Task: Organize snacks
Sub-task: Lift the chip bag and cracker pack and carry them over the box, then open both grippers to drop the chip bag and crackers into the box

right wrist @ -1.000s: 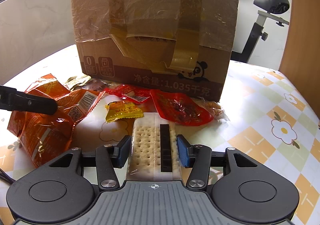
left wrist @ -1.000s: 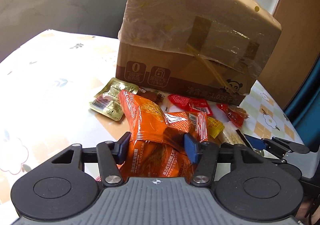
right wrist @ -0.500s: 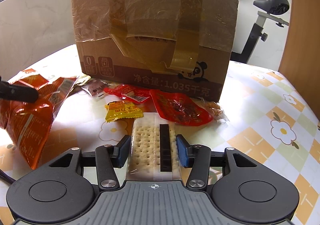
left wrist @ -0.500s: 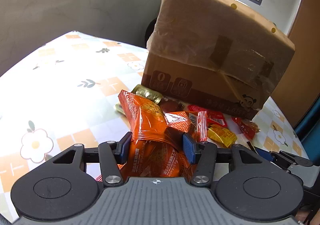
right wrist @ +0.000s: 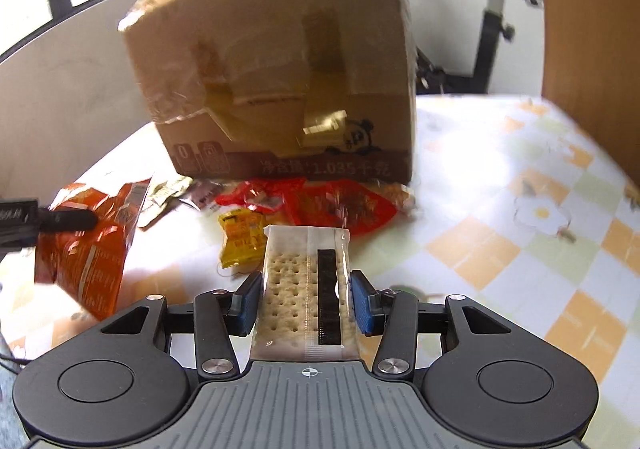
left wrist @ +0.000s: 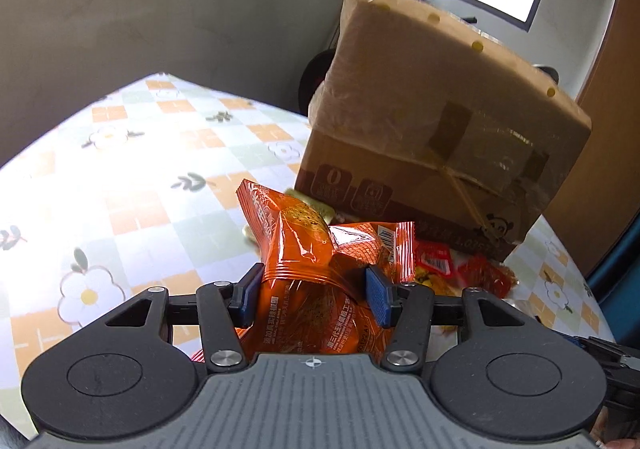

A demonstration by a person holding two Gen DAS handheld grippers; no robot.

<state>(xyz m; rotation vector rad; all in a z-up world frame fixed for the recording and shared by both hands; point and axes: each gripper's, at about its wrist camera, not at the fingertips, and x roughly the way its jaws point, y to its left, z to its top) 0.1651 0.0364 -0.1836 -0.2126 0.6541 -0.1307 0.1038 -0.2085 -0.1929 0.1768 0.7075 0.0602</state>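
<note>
Snacks: orange packets (left wrist: 312, 289) clamped in left gripper (left wrist: 316, 295) and clear-wrapped cracker pack (right wrist: 306, 289) clamped in right gripper (right wrist: 306, 303), both above the table (right wrist: 520, 233); beyond, loose yellow sachet (right wrist: 242, 235) and red packets (right wrist: 340, 205) against cardboard box (right wrist: 280, 81).

Floral tablecloth (right wrist: 500, 153), taped carton (right wrist: 280, 89), snack packets (right wrist: 340, 205)
</note>
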